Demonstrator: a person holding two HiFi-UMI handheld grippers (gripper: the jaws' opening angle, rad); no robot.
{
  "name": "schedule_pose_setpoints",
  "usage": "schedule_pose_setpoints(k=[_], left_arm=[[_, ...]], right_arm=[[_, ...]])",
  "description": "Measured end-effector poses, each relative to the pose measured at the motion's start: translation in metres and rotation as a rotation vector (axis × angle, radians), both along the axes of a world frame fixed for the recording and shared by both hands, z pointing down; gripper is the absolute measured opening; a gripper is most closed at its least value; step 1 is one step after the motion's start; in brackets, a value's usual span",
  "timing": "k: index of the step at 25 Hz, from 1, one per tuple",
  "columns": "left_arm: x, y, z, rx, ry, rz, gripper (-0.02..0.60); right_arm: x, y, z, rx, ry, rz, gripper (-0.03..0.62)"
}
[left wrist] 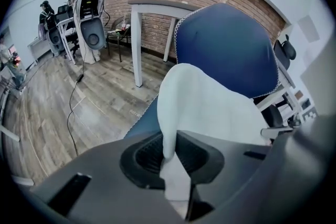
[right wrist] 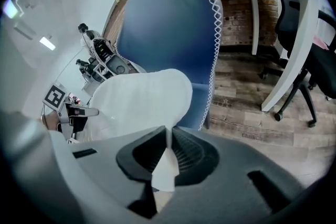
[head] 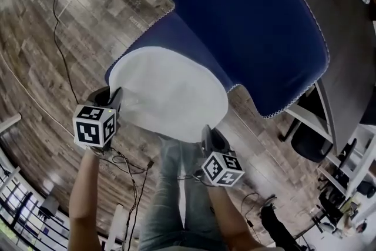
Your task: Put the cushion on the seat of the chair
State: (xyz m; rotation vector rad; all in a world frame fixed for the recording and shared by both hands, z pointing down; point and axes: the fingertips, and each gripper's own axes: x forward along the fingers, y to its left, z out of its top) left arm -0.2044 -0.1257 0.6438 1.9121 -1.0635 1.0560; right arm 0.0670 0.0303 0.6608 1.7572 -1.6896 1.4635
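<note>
1 cushion (head: pixel 170 91) over seat of 1 chair (head: pixel 247 26) | L gripper (head: pixel 114 98) pinching cushion edge; R gripper (head: pixel 208 135) likewise

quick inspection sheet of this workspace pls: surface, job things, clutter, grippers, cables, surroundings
surface: blue seat of the chair, largely hidden under the cushion
job's things: white cushion held by its near edge over the seat; whether it touches the seat cannot be told
clutter: nothing seen
grippers: left gripper and right gripper, fingers of each closed on the cushion's edge
cables: black cable on the floor; thin wires near the grippers
surroundings: wooden floor, brick wall, white table, office chair
</note>
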Motion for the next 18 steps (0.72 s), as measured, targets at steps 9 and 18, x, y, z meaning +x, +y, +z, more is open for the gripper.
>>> schedule_pose_setpoints(k=[9, 18], left_arm=[[0.014, -0.041, 0.024, -0.068, -0.045, 0.082, 0.049], [0.027, -0.075, 0.048, -0.088, -0.109, 0.134, 0.052]], right_arm=[[-0.002, -0.018, 0.019, -0.057, -0.053, 0.077, 0.041], [-0.005, -0.033, 0.036, -0.084, -0.083, 0.131, 0.041]])
